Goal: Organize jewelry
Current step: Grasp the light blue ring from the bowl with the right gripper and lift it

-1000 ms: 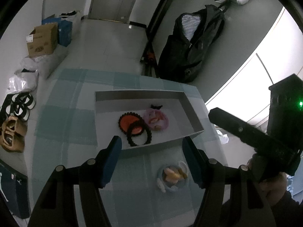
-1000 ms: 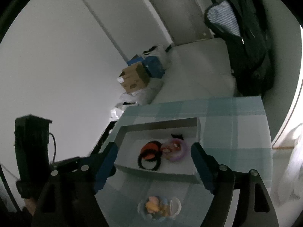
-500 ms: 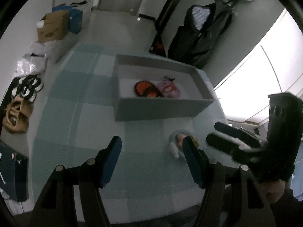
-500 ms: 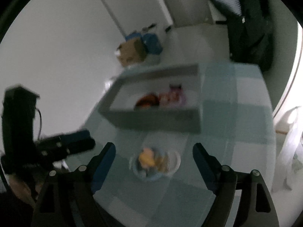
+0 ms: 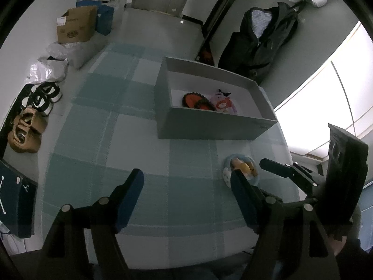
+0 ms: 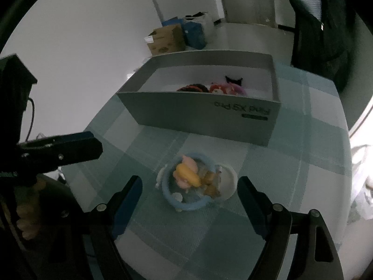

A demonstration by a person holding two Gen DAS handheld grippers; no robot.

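A grey open box (image 5: 209, 126) (image 6: 205, 116) stands on the checked tablecloth; inside lie an orange and black bracelet (image 5: 197, 100) and pink trinkets (image 5: 223, 103) (image 6: 223, 88). A small pile of jewelry with a blue ring and orange and pink pieces (image 6: 195, 184) (image 5: 241, 166) lies on the cloth in front of the box. My right gripper (image 6: 188, 189) is open, its fingers on either side of the pile and slightly above it. My left gripper (image 5: 186, 186) is open and empty over the cloth left of the pile.
The table (image 5: 105, 140) ends close behind both grippers. On the floor to the left are shoes (image 5: 35, 107), bags and a cardboard box (image 5: 77, 24). A black jacket (image 5: 258, 44) hangs behind the box.
Both grippers have pulled back from above the box toward the near table edge and dropped lower. The right gripper now frames the jewelry pile. Both stay open.
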